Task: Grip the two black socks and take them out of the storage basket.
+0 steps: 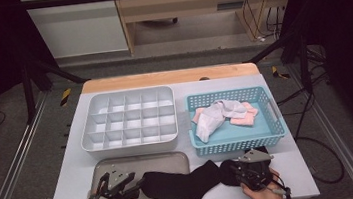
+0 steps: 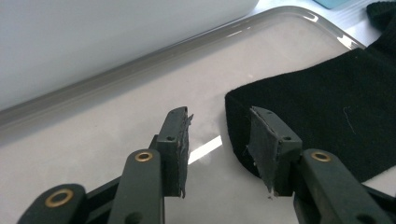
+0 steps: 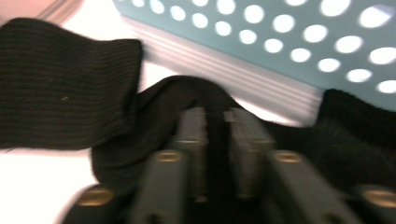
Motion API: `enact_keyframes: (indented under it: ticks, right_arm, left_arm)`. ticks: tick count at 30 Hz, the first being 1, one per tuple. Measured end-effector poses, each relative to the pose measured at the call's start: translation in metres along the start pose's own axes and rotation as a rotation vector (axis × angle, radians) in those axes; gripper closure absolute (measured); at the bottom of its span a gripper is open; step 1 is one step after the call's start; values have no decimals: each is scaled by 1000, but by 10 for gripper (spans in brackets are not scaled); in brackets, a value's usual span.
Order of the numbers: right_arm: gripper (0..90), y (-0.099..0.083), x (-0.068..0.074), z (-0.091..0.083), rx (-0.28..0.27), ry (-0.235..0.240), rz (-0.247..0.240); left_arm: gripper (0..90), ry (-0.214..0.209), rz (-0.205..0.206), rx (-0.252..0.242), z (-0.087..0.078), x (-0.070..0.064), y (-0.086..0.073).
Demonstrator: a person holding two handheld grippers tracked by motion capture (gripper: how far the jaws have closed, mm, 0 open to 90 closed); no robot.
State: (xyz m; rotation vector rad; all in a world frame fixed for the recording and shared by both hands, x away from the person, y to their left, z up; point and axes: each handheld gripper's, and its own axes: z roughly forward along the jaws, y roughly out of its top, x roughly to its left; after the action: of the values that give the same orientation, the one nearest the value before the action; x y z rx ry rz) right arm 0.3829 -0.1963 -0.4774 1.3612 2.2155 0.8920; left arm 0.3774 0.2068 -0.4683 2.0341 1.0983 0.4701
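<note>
A black sock (image 1: 184,181) lies stretched along the table's front edge, its left part over the metal tray (image 1: 121,163). My left gripper (image 1: 136,184) is open at the sock's cuff end (image 2: 299,102), with the jaws (image 2: 219,140) apart just above the tray and one pad beside the cuff edge. My right gripper (image 1: 233,169) holds the sock's other end, its jaws nearly together with black fabric (image 3: 212,135) pinched between them. That view is blurred.
A white divided organizer (image 1: 129,119) stands behind the tray. A blue perforated basket (image 1: 237,138) at the right holds white and pink socks (image 1: 224,114), and its wall (image 3: 280,42) is just beyond my right gripper. The table's front edge is close to both hands.
</note>
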Motion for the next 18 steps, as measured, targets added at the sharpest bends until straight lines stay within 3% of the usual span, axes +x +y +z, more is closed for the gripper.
enact_keyframes:
  ticks: [2, 6, 9, 13, 16, 18]
  right_arm:
    - [883, 0, 1, 0, 10, 5, 8]
    - [891, 3, -7, -3, 21, 45, 66]
    - [890, 3, -12, -12, -37, 38, 84]
    - [889, 6, -21, -34, -163, 23, 104]
    - [887, 10, -26, -50, -247, 72, 131]
    - [886, 13, -25, -57, -279, 104, 124]
  left_arm:
    - [566, 0, -6, -9, -1, 1, 0]
    - [566, 0, -15, -15, -3, 3, 1]
    - [566, -2, -21, -20, -3, 4, 1]
    - [565, -4, -17, -11, -2, 4, 1]
    - [566, -4, -18, -7, -1, 4, 1]
    - [566, -2, -21, -10, 0, 5, 2]
